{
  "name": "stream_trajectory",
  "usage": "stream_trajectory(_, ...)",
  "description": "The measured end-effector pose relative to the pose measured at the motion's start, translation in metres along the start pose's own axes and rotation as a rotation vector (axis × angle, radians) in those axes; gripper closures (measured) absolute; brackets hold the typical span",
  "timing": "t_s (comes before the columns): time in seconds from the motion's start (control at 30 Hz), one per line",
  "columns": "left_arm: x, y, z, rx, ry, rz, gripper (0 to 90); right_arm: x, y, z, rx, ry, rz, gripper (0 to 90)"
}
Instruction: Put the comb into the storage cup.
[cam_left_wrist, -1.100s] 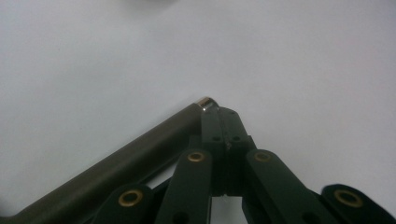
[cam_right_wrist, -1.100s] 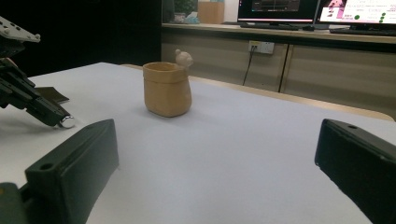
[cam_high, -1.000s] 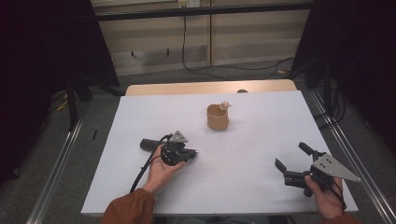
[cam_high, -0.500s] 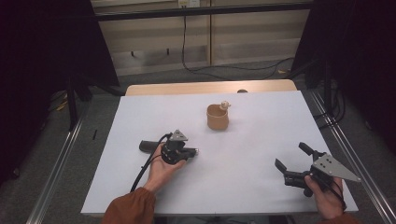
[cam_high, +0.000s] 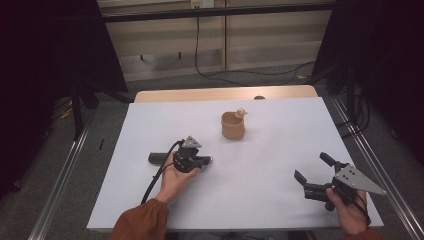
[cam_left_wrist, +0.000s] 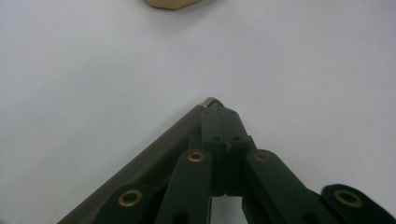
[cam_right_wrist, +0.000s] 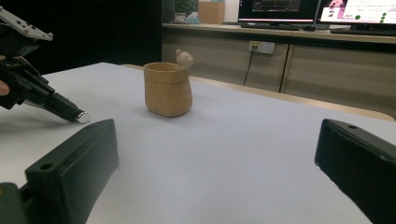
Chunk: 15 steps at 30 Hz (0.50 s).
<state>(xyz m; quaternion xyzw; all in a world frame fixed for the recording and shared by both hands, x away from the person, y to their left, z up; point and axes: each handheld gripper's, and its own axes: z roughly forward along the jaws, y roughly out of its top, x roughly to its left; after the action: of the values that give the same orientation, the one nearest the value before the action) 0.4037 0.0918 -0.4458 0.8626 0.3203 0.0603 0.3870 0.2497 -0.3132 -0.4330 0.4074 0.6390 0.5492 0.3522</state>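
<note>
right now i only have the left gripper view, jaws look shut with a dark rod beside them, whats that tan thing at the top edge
Observer: That's a tan cup, upright near mid-table, with a small figure on its rim.
Operator: ok and wheres the other gripper
Observer: The right gripper is held low over the table's front right corner, jaws open, nothing between them.
Operator: is it aimed at the cup
Observer: Roughly. In the right gripper view the cup stands farther off between its jaws, left of centre.
Operator: and the rod tip
Observer: From that side, the rod ends in a metal tip that looks to rest on the table, short of the cup.
</note>
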Motion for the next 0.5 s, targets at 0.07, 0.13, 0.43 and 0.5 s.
stream_trajectory(0.07, -0.0007, 0.0008, 0.0008, 0.007, -0.001, 0.005, 90.0, 0.0, 0.0, 0.0, -0.001, 0.0, -0.001, 0.0)
stream_trajectory(0.13, -0.0007, 0.0012, 0.0017, 0.006, 0.004, 0.003, 90.0, -0.0001, 0.0, 0.0, 0.001, -0.001, -0.001, 0.0)
stream_trajectory(0.43, 0.0002, 0.002, 0.0045, 0.016, 0.004, -0.005, 90.0, -0.0003, -0.0002, 0.0004, 0.001, 0.0, -0.004, 0.0)
stream_trajectory(0.5, 0.0002, 0.0024, 0.005, 0.016, 0.006, -0.006, 90.0, -0.0002, -0.0002, 0.0006, 0.0, 0.0, -0.004, 0.0)
